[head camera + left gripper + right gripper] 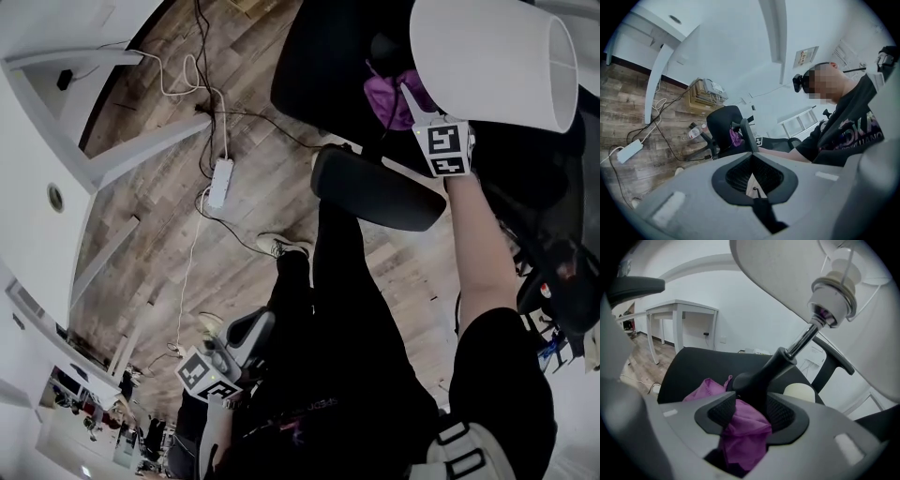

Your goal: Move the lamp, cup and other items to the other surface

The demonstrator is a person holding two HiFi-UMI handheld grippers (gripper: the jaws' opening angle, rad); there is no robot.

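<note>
Lamp (492, 61) with white shade held above a black chair (319, 56), its dark stem (plus purple cloth (740, 432)) clamped in the right gripper (752, 416); left gripper (751, 176) closed, empty.

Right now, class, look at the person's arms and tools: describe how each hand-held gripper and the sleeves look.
The left hand-held gripper and the right hand-held gripper each have a grey body, black ribbed pads and a white cube with black square markers. The person wears a black short-sleeved T-shirt with lettering on the chest.
</note>
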